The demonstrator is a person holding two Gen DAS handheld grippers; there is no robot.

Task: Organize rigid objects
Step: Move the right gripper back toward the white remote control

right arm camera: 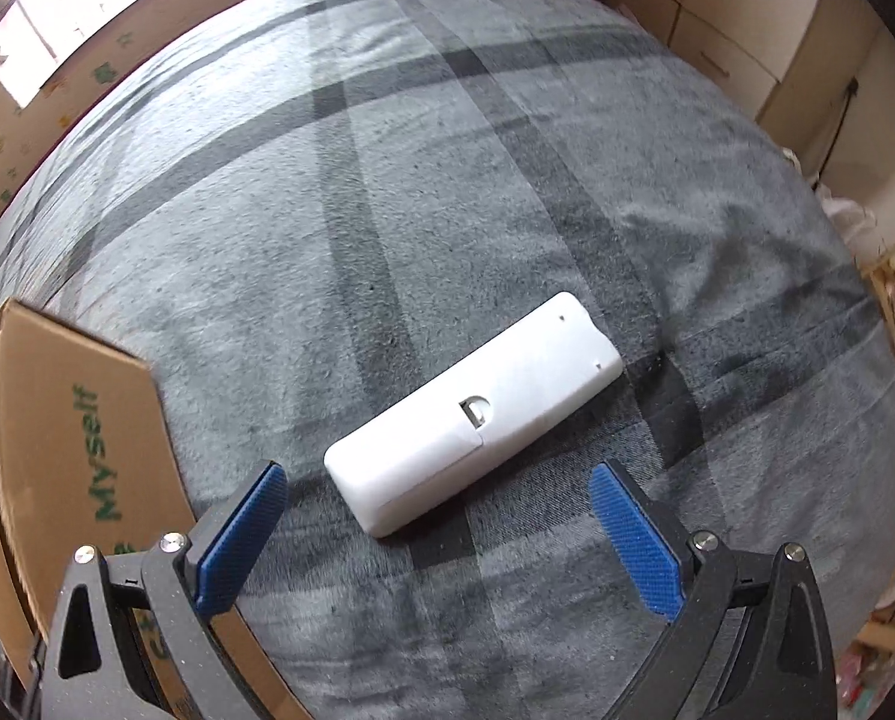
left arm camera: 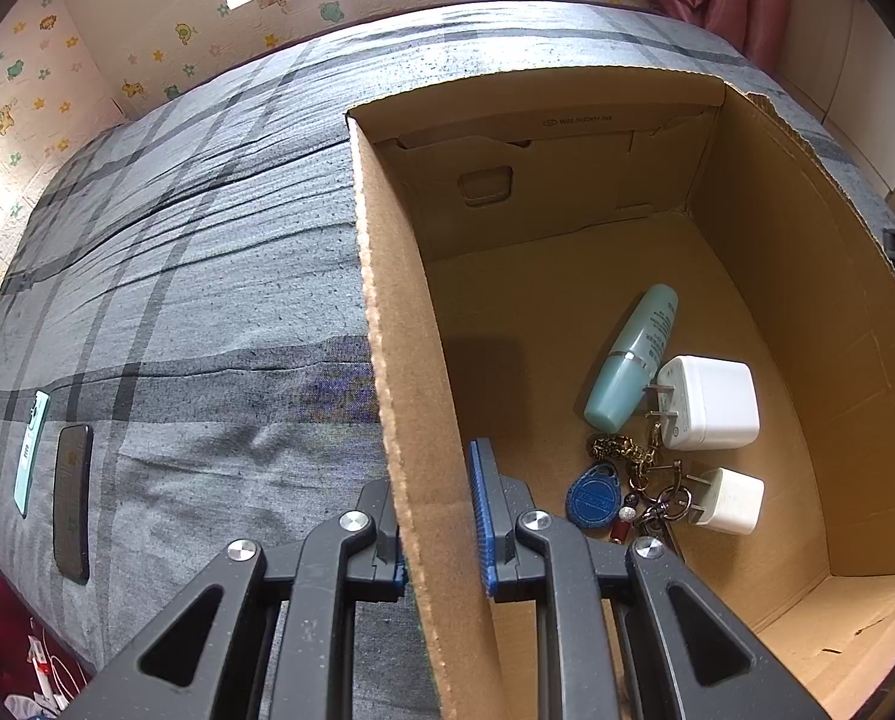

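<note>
Left hand-held gripper (left arm camera: 441, 516) clamps box wall (left arm camera: 411, 420); remote (right arm camera: 474, 417) seemingly unobstructed.

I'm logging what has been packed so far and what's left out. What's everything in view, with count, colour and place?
Cardboard box: 1, brown, on the bed.
Tube: 1, teal, lying on the box floor.
Chargers: 2, white, in the box beside the tube.
Keyring: 1 bunch, brass chain with blue fob, in the box between the chargers.
Remote: 1, white, face down on the bed, outside the box.
Phones: 2, one black and one mint, on the bed's left edge.
Bedspread: 1, grey plaid.
Left gripper: black with blue pads, clamped on the box wall.
Right gripper: black with blue pads, open over the remote.
</note>
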